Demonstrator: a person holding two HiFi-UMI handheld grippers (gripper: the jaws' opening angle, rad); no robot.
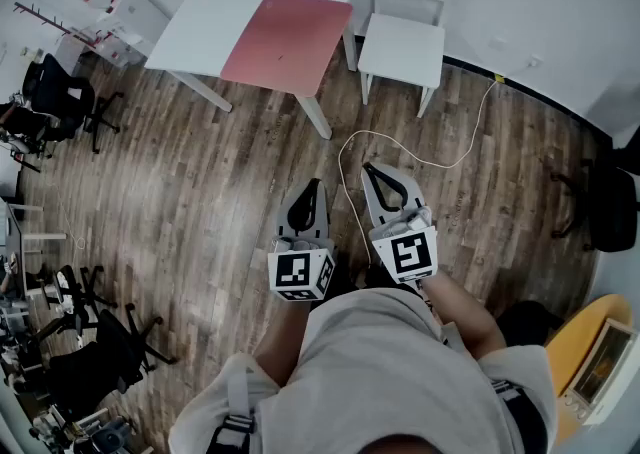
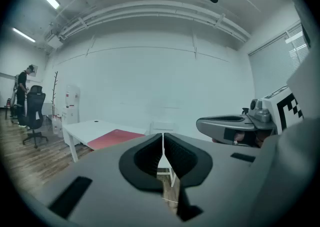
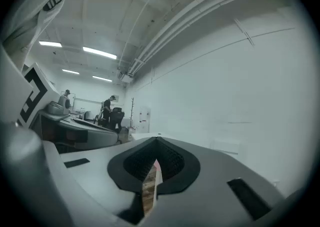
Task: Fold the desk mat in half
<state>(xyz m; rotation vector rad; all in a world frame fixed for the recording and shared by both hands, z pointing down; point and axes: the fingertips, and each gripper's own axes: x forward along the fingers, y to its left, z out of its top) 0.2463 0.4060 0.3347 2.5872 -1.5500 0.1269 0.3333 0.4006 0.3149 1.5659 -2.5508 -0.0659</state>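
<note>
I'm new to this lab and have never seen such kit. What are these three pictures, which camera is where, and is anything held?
There is no robot: a person stands on a wooden floor with a hand-held gripper in each hand. The top-down picture comes from a camera on their head; it shows the left gripper and the right gripper held out in front. The other two pictures come from cameras riding on the grippers, looking along their fingers. In both, the fingers are closed together with nothing between them, so nothing is held. Ahead stands a white table with a pink desk mat lying flat on it, not yet folded, a white chair beside it, and a cable on the floor.
</note>
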